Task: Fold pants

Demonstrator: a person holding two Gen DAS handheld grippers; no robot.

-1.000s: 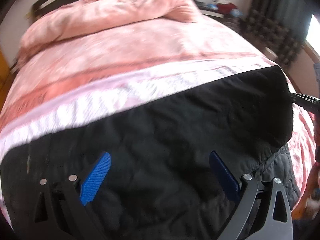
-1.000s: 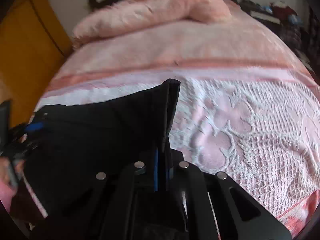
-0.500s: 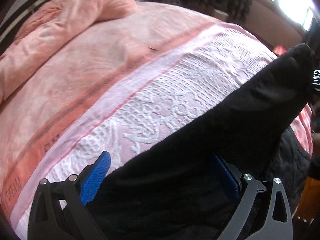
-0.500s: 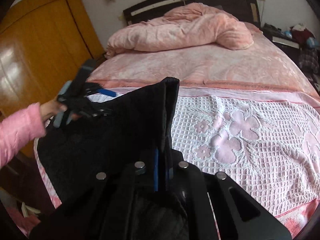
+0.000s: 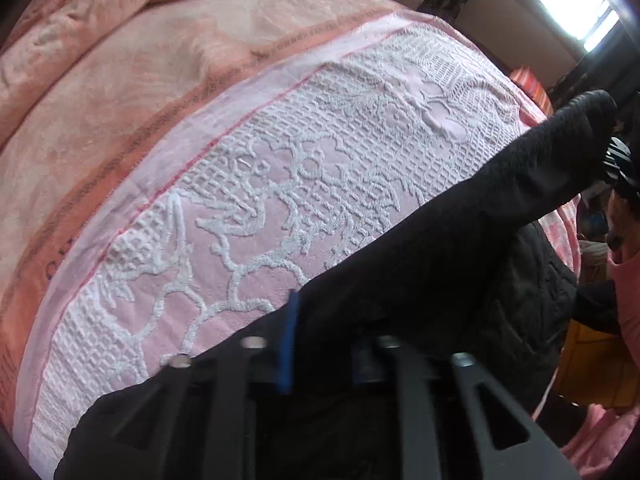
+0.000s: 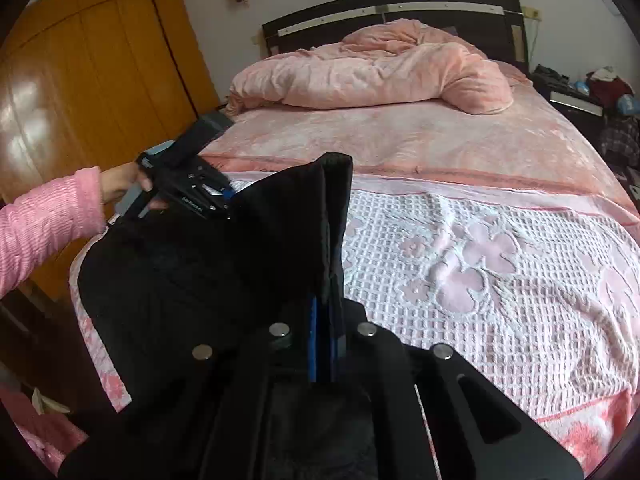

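Left tool (image 5: 324, 344) is closing on black pants (image 5: 460, 240), cloth bunched between its blue pads above the bed (image 5: 280, 152); a shallow bite could slip free. Right tool (image 6: 325, 344) is clamped on a raised pants edge (image 6: 332, 216), so uneven pulling could skew the fold.

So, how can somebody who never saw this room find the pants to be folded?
Start at the bed, with the rumpled pink quilt at its dark headboard. On the near end lies a pink-and-white flowered cover. The black pants lie on its left part, the only black cloth there, lifted at two points by the left gripper and right gripper.
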